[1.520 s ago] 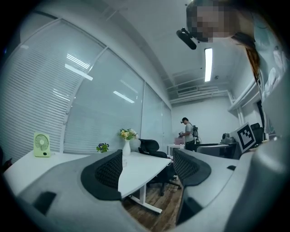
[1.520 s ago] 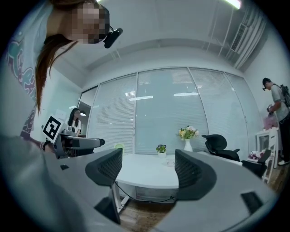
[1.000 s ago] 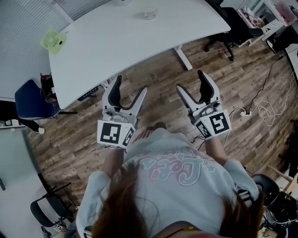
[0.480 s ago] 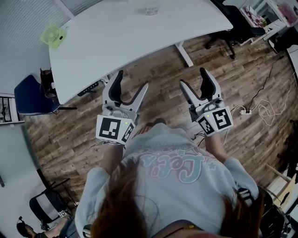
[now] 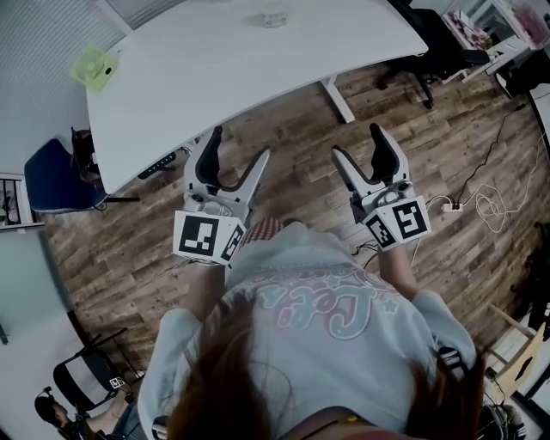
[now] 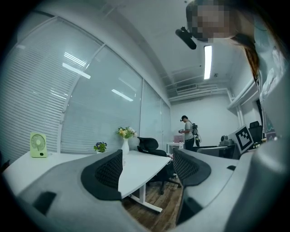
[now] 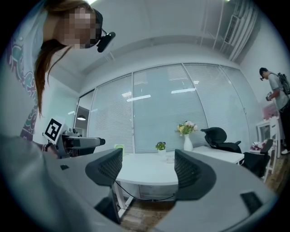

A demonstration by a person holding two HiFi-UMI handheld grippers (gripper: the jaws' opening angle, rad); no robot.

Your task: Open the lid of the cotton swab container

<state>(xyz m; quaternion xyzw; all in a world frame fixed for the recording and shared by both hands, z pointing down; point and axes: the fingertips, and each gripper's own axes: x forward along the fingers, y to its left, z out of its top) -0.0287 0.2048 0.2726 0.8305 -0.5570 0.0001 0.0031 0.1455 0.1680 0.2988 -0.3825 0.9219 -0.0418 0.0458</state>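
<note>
- Below the head camera, wood-plank floor [image 5: 301,176] fills most of the frame, with a white cable and power strip [image 5: 454,209] lying at its right side.
- White table [image 5: 223,77]: it stands ahead of both grippers, and neither gripper reaches over its near edge.
- Pale sweatshirt [image 5: 326,335] on the person holding the grippers: it carries pink script lettering, upside down to the camera and not readable.
- Left gripper [image 5: 241,143] [image 6: 147,168]: jaws spread wide with nothing between the black ribbed pads, which frame only the table edge and floor. It is held in the air over the floor and touches nothing.
- Right gripper [image 5: 357,142] [image 7: 147,168]: jaws equally wide and empty, level with the left one and well apart from it.
- Marker cubes: the left marker cube [image 5: 204,237] and right marker cube [image 5: 397,223] bear black-and-white square codes and no text.
- Blue chair [image 5: 51,176]: it sits at the table's left end.
- Green desk fan [image 5: 94,69] [image 6: 38,145]: it stands on the table's left corner, and no label can be read on it.
- Vase of flowers [image 7: 187,136] [image 6: 125,140] and small potted plant [image 7: 160,147]: both stand on the table's far side.
- Cotton swab container [image 5: 273,17] [image 7: 170,157]: a small clear item at the table's far edge, just beside the vase. It lies well apart from both grippers and shows between the right gripper's spread jaws only in the distance. Its lid is too small to make out.
</note>
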